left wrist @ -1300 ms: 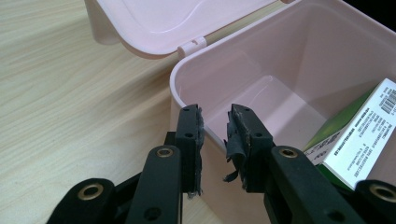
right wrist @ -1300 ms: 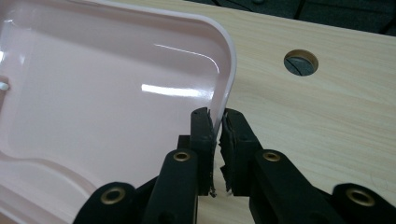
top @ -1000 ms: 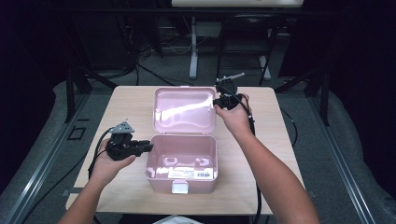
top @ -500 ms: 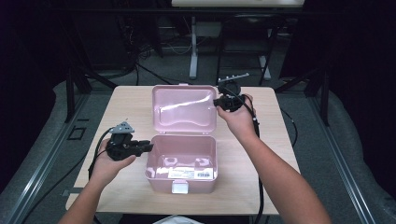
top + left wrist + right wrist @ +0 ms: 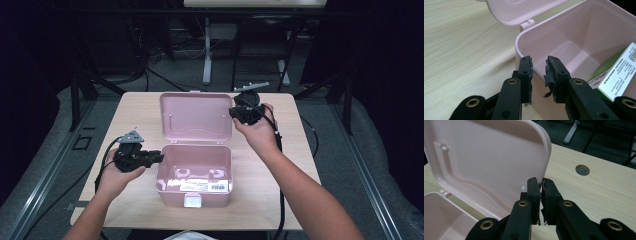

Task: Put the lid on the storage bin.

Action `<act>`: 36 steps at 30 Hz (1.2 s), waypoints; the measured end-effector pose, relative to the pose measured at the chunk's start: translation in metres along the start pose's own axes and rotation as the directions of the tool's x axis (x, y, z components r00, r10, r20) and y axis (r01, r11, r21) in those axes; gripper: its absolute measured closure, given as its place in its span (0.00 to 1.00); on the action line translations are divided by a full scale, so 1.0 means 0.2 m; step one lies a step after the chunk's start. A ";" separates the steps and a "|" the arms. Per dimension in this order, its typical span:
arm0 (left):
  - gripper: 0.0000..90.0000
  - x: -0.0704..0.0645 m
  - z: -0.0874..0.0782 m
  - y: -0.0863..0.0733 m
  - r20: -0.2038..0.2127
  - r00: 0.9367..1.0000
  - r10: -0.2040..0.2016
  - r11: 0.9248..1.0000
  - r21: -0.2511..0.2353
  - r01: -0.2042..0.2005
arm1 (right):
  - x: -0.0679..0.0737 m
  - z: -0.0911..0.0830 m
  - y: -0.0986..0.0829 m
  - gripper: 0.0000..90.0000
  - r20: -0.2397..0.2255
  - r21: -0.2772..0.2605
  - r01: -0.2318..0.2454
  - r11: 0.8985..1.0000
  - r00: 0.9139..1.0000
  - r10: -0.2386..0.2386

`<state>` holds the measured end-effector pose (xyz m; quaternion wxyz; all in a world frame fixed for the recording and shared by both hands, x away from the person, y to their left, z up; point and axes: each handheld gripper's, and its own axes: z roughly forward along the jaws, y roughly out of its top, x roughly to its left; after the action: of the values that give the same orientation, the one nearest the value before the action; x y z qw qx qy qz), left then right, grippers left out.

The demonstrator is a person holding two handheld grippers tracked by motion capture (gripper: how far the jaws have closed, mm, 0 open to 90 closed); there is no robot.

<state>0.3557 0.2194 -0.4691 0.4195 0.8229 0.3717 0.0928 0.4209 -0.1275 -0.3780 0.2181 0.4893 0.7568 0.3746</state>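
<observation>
A pink plastic box (image 5: 170, 196) stands open on the wooden table, its lid (image 5: 195, 117) raised behind it. A white and green carton (image 5: 205, 185) with a barcode lies inside. My left gripper (image 5: 159, 157) is at the box's left wall. In the left gripper view the gripper (image 5: 539, 67) is open, one jaw outside the box (image 5: 564, 32) and one inside, with the carton (image 5: 621, 72) at the right. My right gripper (image 5: 234, 112) is at the lid's right edge. In the right gripper view it (image 5: 541, 185) is shut on the edge of the lid (image 5: 486, 157).
The light wood table (image 5: 135, 115) has a round cable hole (image 5: 582, 170) to the right of the lid. A pale latch tab (image 5: 192, 201) sticks out at the box's front. Dark floor, stands and cables lie beyond the table's far edge.
My right gripper has slid a little down and nearer along the lid's right edge. The left gripper and the box have stayed where they were.
</observation>
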 end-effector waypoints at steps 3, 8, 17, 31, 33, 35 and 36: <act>0.82 0.00 0.00 0.00 -0.002 1.000 -0.001 1.000 -0.005 0.001 | 0.01 -0.02 -0.01 0.95 -0.009 0.000 0.002 1.000 1.000 -0.002; 0.82 0.00 0.00 0.00 -0.005 1.000 -0.003 1.000 -0.006 0.003 | 0.02 -0.06 -0.02 0.95 -0.022 -0.022 0.009 1.000 1.000 -0.010; 0.82 0.00 0.00 0.00 -0.003 1.000 0.000 1.000 -0.003 0.000 | 0.05 -0.13 -0.07 0.95 -0.030 -0.046 0.032 0.998 0.999 -0.033; 0.82 0.00 0.00 0.00 0.003 1.000 -0.004 1.000 -0.003 0.004 | 0.08 -0.19 -0.13 0.96 -0.023 -0.085 0.067 0.994 0.997 -0.069; 0.82 0.00 0.00 0.00 0.004 1.000 -0.004 1.000 -0.002 0.004 | 0.08 -0.19 -0.14 0.96 -0.020 -0.093 0.073 0.993 0.997 -0.075; 0.82 0.00 0.00 0.00 0.003 1.000 -0.006 1.000 -0.001 0.006 | 0.09 -0.20 -0.16 0.96 -0.020 -0.104 0.073 0.992 0.997 -0.076; 0.82 0.00 0.00 0.00 -0.002 1.000 -0.006 1.000 -0.005 0.006 | 0.09 -0.21 -0.16 0.96 -0.017 -0.108 0.076 0.991 0.997 -0.079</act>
<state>0.3554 0.2192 -0.4694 0.4214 0.8208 0.3742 0.0933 0.3655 -0.1338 -0.3773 0.2505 0.4431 0.7562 0.4111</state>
